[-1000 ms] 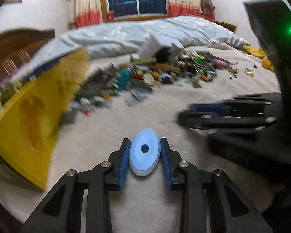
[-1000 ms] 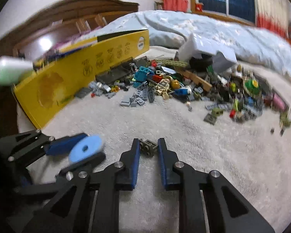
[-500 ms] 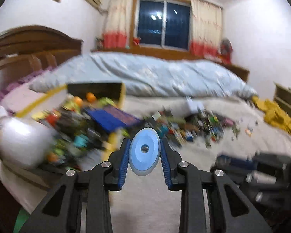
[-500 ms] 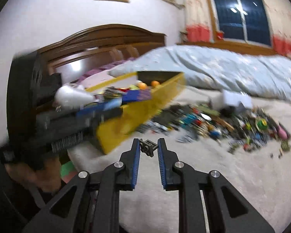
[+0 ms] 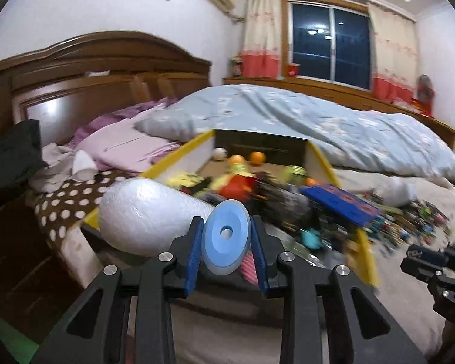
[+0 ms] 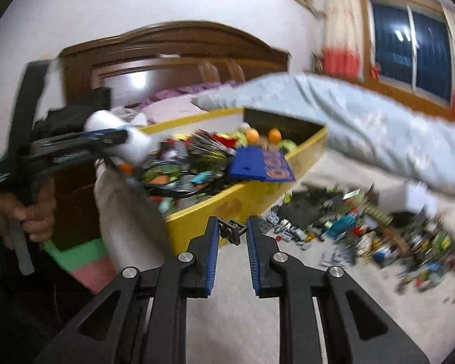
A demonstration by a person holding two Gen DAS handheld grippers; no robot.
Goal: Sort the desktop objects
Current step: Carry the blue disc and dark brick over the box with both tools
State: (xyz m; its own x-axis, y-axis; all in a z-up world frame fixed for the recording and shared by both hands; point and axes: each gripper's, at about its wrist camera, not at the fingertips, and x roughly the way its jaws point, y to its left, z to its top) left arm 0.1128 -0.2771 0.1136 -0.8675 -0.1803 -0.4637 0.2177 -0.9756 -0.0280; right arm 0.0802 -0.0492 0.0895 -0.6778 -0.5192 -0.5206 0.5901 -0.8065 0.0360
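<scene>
My left gripper (image 5: 226,236) is shut on a light blue disc (image 5: 226,236) with a small centre hole, held up just before the near end of a yellow toy box (image 5: 324,159) full of mixed toys. My right gripper (image 6: 232,232) is shut on a small dark grey brick piece (image 6: 232,231), in front of the same yellow box (image 6: 248,201). In the right wrist view the left gripper (image 6: 118,136) reaches over the box's left end, a hand (image 6: 30,215) on its handle. The right gripper's fingers (image 5: 424,254) show at the right of the left view.
A white bubble-wrapped roll (image 5: 148,212) lies at the box's near left corner. A blue plate (image 6: 257,163) rests on the toys in the box. Loose bricks (image 6: 364,227) are strewn over the beige bedcover to the right. A blue quilt (image 5: 303,121) and a wooden headboard (image 5: 91,69) lie behind.
Both grippers have risen and swung left from the brick pile toward the yellow box, each keeping its piece. The box's inside has come into view.
</scene>
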